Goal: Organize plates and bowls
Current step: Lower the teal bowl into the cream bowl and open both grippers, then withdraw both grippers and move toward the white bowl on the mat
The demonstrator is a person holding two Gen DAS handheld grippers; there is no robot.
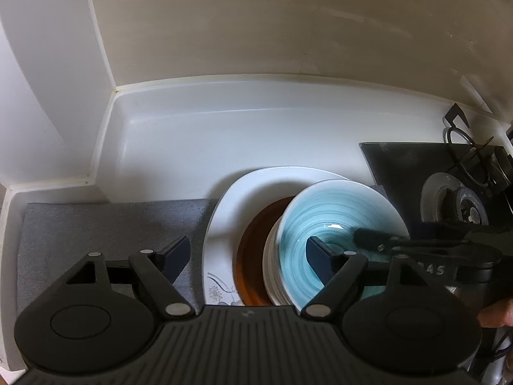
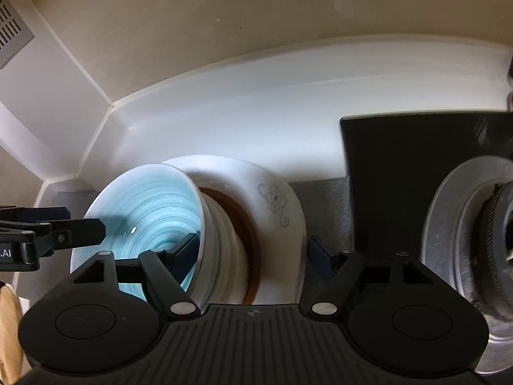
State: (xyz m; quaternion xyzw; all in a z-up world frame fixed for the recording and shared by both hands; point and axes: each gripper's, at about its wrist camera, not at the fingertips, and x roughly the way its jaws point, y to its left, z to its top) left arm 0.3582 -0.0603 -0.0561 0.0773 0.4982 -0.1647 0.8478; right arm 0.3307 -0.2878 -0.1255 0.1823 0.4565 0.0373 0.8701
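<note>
Taking the white plate as our landmark: to its left, partly under its edge, lies the grey mat, and above that side our left gripper hangs with jaws spread wide, one finger over the mat, the other over the blue bowl, holding nothing. On the plate sits a brown dish, and on that a ribbed white bowl carrying the blue bowl, so the stack looks built; we judge that we are steadying or finishing it. Our right gripper also stands wide open, straddling the stack's right side, one finger inside the blue bowl, the other beyond the plate's rim. Next we would either close on the rim or back both tools away without tipping the pile. Right of the plate stands the black hob with its burner; the white counter meets pale walls behind.
</note>
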